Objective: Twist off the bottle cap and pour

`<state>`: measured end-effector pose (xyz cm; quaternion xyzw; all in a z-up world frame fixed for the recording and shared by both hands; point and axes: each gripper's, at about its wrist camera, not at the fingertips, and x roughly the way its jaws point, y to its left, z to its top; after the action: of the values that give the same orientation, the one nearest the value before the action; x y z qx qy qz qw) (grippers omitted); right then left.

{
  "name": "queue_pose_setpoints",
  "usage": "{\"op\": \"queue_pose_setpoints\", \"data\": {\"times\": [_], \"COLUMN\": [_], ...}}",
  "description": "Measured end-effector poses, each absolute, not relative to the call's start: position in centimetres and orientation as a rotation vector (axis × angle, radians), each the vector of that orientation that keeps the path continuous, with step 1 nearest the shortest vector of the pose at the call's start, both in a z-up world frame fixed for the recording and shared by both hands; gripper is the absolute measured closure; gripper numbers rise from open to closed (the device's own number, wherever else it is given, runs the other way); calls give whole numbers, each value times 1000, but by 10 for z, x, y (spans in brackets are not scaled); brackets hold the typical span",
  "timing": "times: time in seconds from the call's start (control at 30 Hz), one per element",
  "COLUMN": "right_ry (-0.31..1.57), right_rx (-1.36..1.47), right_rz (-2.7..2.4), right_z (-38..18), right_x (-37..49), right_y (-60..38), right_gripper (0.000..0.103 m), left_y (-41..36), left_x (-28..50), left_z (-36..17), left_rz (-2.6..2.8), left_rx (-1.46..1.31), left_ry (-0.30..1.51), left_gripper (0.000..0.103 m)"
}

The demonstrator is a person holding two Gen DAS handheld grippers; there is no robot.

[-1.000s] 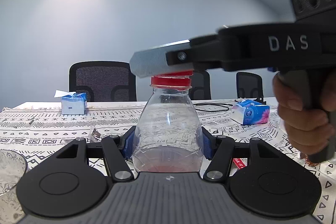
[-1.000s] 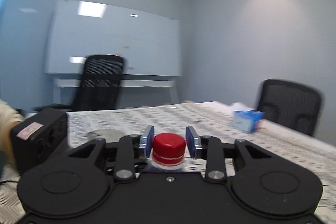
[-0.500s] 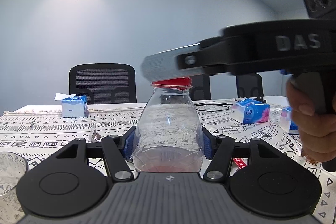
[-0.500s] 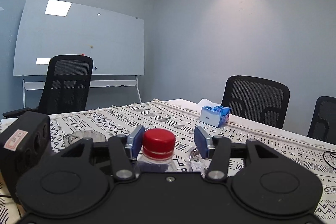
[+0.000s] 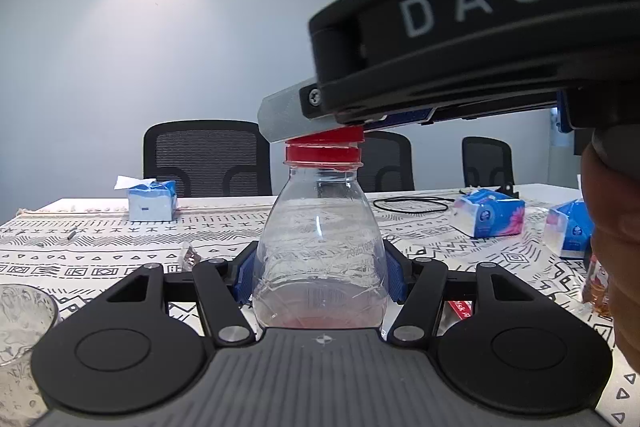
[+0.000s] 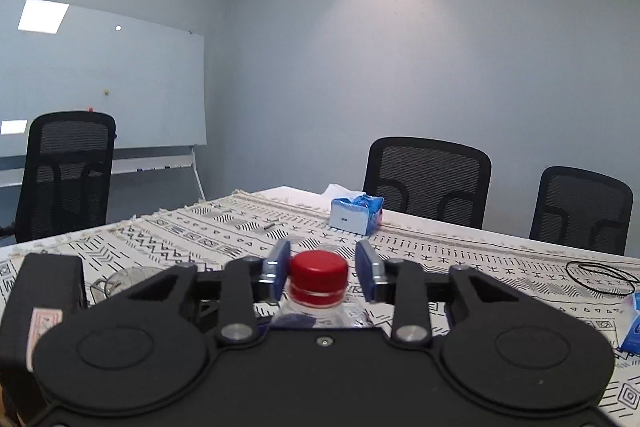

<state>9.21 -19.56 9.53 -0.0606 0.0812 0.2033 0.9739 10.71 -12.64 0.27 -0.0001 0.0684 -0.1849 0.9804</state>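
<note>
While both tools meet at one bottle, the scene reads so:

Desk [image 6: 208, 239]: covered by a white cloth with black geometric print; black mesh chairs [image 6: 428, 179] stand along its far edge.

Left hand-held gripper [image 5: 322, 277]: closed on the bottle's lower body, one blue pad [image 5: 244, 277] pressed to each side.

Right hand-held gripper [image 6: 324, 269]: level with the cap, jaws parted somewhat wider than the cap; the left pad sits just beside or touching the cap, which of the two I cannot tell, and the right pad stands clear of it. From the left wrist view its grey finger [image 5: 280, 117] lies across the top of the cap.

Bottle [image 5: 320, 251]: clear plastic, upright, in the middle of the desk's near part, a little reddish liquid at the bottom.

Glass [image 5: 22, 323]: clear, near the desk's left edge, left of the bottle.

Tissue pack [image 6: 356, 213]: blue, near the far edge.

Cap [image 6: 319, 273]: red, on the bottle neck, between the right pads.
</note>
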Motion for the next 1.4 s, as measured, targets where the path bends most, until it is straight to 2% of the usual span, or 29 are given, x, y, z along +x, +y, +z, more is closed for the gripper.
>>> {"op": "queue_pose_setpoints", "data": {"times": [0.17, 0.53, 0.73, 0.8, 0.9, 1.4], "right_ry": [142, 76, 109, 118, 95, 108], "right_rx": [-98, -96, -67, -75, -146, -124], "right_rz": [429, 806, 964, 892, 794, 770], "right_z": [89, 82, 88, 89, 88, 94], "right_x": [94, 133, 155, 148, 132, 127], "right_y": [-200, -250, -274, -265, -245, -261], "right_gripper": [71, 71, 70, 67, 54, 50], "left_y": [-126, -118, -120, -121, -121, -103], "left_x": [108, 111, 112, 112, 112, 121], "left_z": [3, 1, 0, 0, 0, -1], "left_rz": [-378, -398, -408, -406, -404, -421], "left_rx": [-6, -23, -9, -4, -1, -3], "left_ry": [139, 142, 141, 139, 138, 141], "left_gripper": [45, 45, 45, 45, 45, 44]}}
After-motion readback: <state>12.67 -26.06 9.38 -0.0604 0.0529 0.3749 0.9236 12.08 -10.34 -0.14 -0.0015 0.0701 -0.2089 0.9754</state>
